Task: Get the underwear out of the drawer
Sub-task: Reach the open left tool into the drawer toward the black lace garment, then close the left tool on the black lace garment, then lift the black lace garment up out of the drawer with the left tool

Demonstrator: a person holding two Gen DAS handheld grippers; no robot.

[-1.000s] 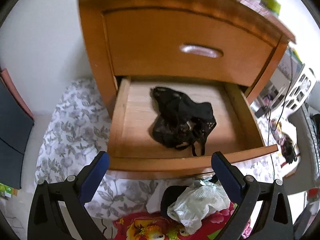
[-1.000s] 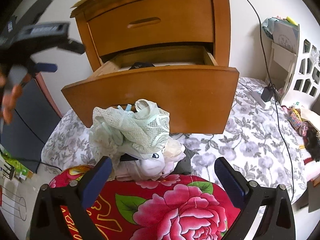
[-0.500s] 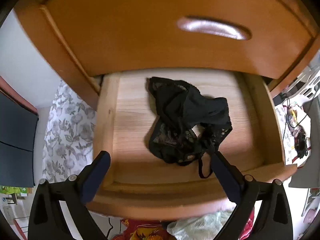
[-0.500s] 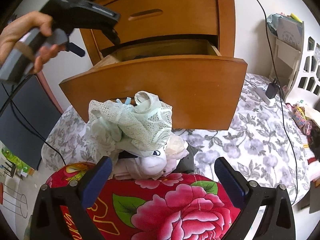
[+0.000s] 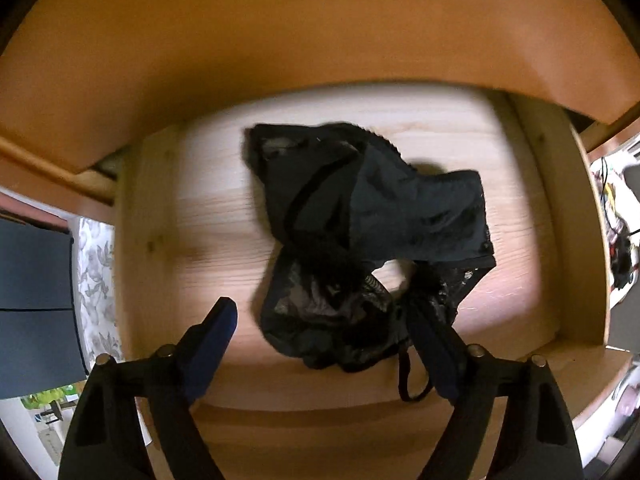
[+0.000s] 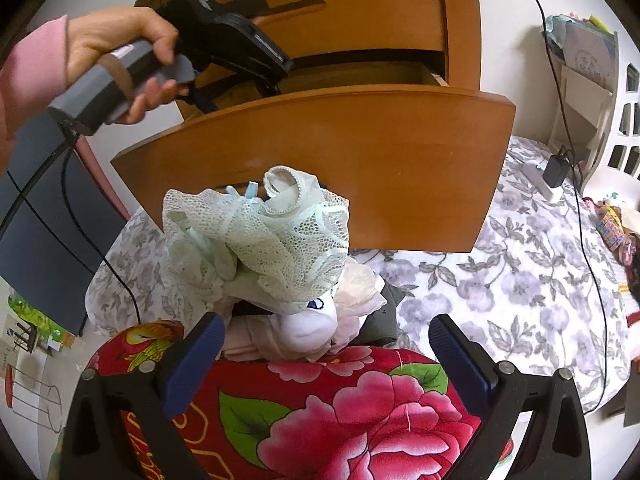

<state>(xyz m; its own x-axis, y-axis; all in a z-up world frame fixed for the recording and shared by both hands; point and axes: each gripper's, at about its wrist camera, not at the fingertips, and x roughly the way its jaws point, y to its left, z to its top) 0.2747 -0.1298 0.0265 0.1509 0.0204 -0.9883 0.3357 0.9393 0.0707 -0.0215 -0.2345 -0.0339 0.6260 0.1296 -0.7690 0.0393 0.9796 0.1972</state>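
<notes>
Black lace underwear (image 5: pixel 360 232) lies crumpled on the pale wood floor of the open drawer (image 5: pixel 184 240). My left gripper (image 5: pixel 324 340) is open inside the drawer, its fingers on either side of the garment's near edge; the right finger (image 5: pixel 432 344) overlaps the lace. In the right wrist view a hand (image 6: pixel 120 44) holds the left gripper's body (image 6: pixel 232 36) over the drawer front (image 6: pixel 360 160), which hides its tips. My right gripper (image 6: pixel 330 356) is open and holds nothing, just short of a pile of pale green lace underwear (image 6: pixel 272 240) and white pieces.
The pile rests on a red floral cloth (image 6: pixel 360 408). The upper drawer front (image 5: pixel 280 40) overhangs the open drawer. Grey floral bedding (image 6: pixel 520 288) lies to the right, with a cable and charger (image 6: pixel 556 168) on it. A dark panel (image 6: pixel 36 232) stands at left.
My left gripper has dropped from above the drawer down into it, and its open fingers now flank the black underwear. The right gripper has barely moved.
</notes>
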